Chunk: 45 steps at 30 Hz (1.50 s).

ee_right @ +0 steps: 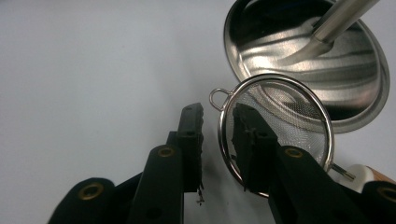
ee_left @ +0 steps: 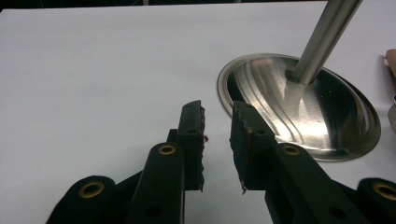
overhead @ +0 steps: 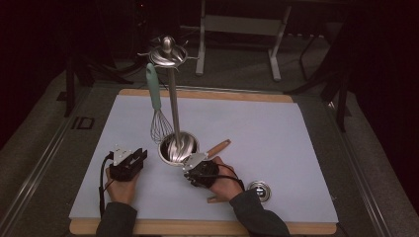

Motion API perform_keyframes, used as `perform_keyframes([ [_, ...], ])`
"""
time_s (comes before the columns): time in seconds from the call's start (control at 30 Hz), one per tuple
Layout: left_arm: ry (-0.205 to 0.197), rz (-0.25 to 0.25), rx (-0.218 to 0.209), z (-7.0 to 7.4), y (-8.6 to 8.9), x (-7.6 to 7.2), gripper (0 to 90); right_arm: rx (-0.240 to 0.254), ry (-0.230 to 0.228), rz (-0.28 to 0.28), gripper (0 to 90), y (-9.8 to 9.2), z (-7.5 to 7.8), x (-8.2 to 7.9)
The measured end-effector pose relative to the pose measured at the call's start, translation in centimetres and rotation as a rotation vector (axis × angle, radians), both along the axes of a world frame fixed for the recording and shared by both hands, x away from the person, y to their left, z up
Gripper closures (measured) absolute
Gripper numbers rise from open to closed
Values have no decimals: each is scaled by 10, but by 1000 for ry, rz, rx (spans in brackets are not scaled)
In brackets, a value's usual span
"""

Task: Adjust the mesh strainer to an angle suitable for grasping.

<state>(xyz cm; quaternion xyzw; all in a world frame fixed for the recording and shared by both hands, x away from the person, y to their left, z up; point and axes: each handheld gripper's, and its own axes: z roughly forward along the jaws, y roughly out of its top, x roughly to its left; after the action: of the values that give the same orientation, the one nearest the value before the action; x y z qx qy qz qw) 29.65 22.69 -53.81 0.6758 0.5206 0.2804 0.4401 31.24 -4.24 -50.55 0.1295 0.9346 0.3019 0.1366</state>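
1. Writing: the dark label at the bench's (overhead: 296, 148) far left edge is too small to read; no brand shows on any item.
2. Utensil stand (overhead: 173, 98): landmark. A steel pole rises from a round dished base (ee_left: 299, 107) near the front middle of the white bench top.
3. Whisk (overhead: 159, 111): green handle, hanging from the stand's top ring, wire end just left of the base.
4. Strainer (ee_right: 280, 135): small mesh sieve with a wooden handle (overhead: 219, 147), lying on the bench with its rim overlapping the base's front right edge.
5. Right claw (ee_right: 219, 140): jaws astride the strainer's rim, one inside the mesh, a narrow gap left; not yet pinching it.
6. Left claw (ee_left: 217, 140): released, holding nothing, resting left of the base.
7. Round metal fitting (overhead: 259, 189): set in the bench, right of the right hand (overhead: 222, 180).
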Motion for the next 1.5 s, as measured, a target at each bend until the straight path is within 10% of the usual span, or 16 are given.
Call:
perform_keyframes([
  [0.23,3,-3,-3,0,0,0,739,-15,2,19,845,-5,-2,2],
  [1.5,4,-2,0,0,0,0,734,-82,-21,0,768,-122,5,-16],
])
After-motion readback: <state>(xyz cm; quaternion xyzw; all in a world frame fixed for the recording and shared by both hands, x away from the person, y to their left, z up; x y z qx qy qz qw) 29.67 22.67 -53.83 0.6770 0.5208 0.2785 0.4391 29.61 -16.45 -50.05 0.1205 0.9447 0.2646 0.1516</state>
